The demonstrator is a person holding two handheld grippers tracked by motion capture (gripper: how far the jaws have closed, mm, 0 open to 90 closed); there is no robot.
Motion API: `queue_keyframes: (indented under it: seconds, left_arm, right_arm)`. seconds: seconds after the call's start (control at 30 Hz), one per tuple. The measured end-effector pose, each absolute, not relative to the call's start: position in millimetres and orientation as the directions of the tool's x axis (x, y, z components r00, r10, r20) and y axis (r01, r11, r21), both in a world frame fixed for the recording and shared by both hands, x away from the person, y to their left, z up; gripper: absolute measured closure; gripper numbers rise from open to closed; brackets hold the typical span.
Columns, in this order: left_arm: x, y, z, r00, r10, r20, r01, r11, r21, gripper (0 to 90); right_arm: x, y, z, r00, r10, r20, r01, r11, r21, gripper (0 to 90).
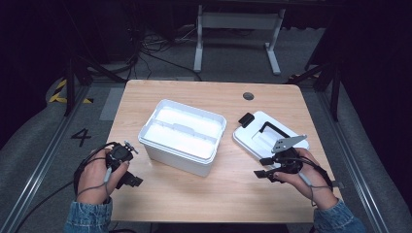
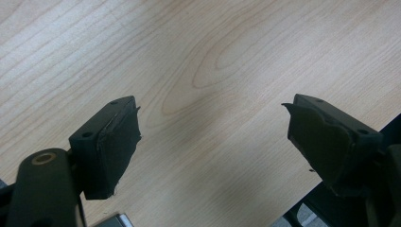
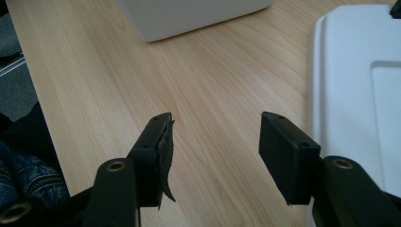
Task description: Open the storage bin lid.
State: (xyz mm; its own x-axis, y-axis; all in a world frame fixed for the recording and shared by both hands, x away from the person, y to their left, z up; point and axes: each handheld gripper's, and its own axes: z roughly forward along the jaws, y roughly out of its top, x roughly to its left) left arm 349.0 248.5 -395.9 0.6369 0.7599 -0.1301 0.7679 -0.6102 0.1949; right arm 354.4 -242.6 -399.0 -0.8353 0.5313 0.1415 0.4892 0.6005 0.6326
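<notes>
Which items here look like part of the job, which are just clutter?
Likely in play:
white box, open
white lid, lying beside it
left tongs, open, empty
right tongs, open, empty

Just around:
table's grommet hole
white desk frame behind
floor cables

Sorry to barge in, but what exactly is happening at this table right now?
A person holds a gripper in each hand over a wooden table. The left gripper and the right gripper are both open and empty. An open white box sits mid-table; its lid lies flat beside it, near the right gripper. Nothing is gripped yet.
</notes>
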Motion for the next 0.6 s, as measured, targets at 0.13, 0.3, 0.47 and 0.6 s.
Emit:
queue_keyframes:
  seconds: [0.13,0.3,0.47,0.6]
  left_arm:
    - [348.4,248.8,-395.2,0.634,0.762,-0.130,0.770,-0.607,0.196,18.3]
    - [348.6,248.2,-396.7,0.633,0.765,-0.119,0.770,-0.606,0.198,18.3]
    - [347.6,247.4,-398.9,0.622,0.774,-0.119,0.780,-0.597,0.188,18.3]
    - [347.6,247.0,-400.2,0.624,0.773,-0.116,0.778,-0.601,0.181,18.3]
  right_arm:
    - [352.8,-236.4,-406.4,-0.838,0.526,0.148,0.494,0.613,0.617,46.1]
    - [352.6,-232.3,-417.4,-0.838,0.526,0.142,0.491,0.616,0.616,46.6]
    - [351.6,-226.5,-429.6,-0.841,0.525,0.132,0.476,0.602,0.641,47.4]
    - [350.0,-222.7,-437.0,-0.838,0.529,0.130,0.472,0.586,0.659,48.1]
